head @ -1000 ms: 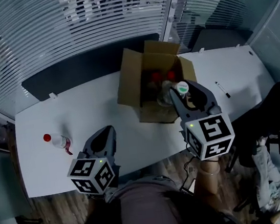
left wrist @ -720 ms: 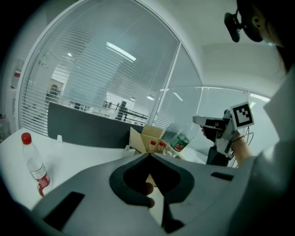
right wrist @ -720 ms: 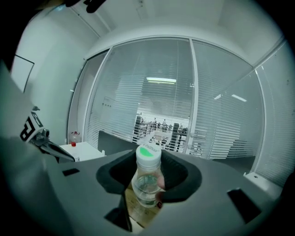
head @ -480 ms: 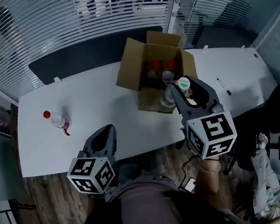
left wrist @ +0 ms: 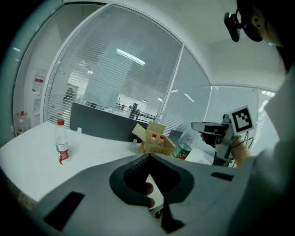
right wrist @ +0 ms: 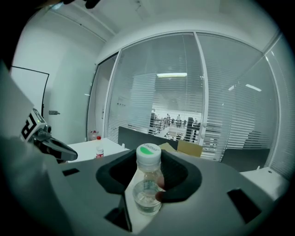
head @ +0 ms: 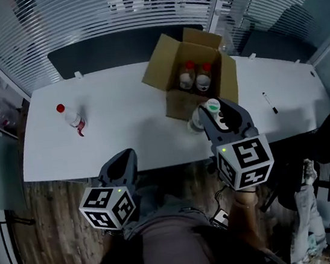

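My right gripper (head: 222,116) clamps the green-capped bottle (right wrist: 147,179) by its neck (a steady hold, I'd say) over the table's (head: 121,122) near edge, just beside the cardboard box (head: 176,105). The left gripper (left wrist: 148,157), jaws together and empty, hangs off that edge.

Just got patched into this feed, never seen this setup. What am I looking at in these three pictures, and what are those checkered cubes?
There is no robot arm: a person holds a two-jaw gripper in each hand, and the marker cubes are part of them. The head view looks down from the person's head; each gripper view looks along one gripper's jaws. On the white table stand an open cardboard box with two red-capped bottles inside and another red-capped bottle far left; a pen lies right. The right gripper is shut on a green-capped bottle near the box. The left gripper has its jaws together, nothing between them.
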{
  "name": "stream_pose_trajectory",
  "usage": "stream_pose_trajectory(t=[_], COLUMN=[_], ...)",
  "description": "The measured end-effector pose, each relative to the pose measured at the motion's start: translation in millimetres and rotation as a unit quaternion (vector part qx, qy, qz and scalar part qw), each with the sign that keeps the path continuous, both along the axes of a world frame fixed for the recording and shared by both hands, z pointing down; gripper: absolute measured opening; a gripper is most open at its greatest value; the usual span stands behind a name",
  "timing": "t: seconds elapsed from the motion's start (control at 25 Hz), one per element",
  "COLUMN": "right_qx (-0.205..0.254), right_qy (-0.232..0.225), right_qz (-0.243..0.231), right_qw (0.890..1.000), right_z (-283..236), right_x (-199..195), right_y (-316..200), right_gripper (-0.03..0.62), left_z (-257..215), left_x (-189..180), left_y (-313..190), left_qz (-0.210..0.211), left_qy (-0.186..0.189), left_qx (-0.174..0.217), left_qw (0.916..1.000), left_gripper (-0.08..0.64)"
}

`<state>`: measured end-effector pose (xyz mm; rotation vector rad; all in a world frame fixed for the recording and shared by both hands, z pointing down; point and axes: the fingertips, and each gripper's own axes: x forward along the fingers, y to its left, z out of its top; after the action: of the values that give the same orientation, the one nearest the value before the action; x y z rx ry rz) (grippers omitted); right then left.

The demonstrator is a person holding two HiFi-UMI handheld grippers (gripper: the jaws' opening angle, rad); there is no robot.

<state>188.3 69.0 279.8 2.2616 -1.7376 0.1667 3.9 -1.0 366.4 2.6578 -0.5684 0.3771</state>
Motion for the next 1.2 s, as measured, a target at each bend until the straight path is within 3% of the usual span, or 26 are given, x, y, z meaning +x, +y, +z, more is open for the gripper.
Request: stream_pose_trajectory(t=[0.48,1.2], right_qx=[-0.007,-0.028], right_qy=[-0.011,-0.02], right_qz=[-0.021,-0.035], right_qw=[1.0,0.999], right_z=[15.1,36.8], right_x=[-11.3,-51.0], right_y=[-7.0,-117.2], right_gripper=[0.175,0.175], left_z=[-0.1,7.1], left_x=[-19.4,-56.6], left_y=[0.3,-105.0], left_qz=[-0.03,-0.042], left_qy=[-0.005,-0.009], left_qx=[0.006,-0.009], left_qw=[0.9995,0.999], left_gripper=[0.009,0.008])
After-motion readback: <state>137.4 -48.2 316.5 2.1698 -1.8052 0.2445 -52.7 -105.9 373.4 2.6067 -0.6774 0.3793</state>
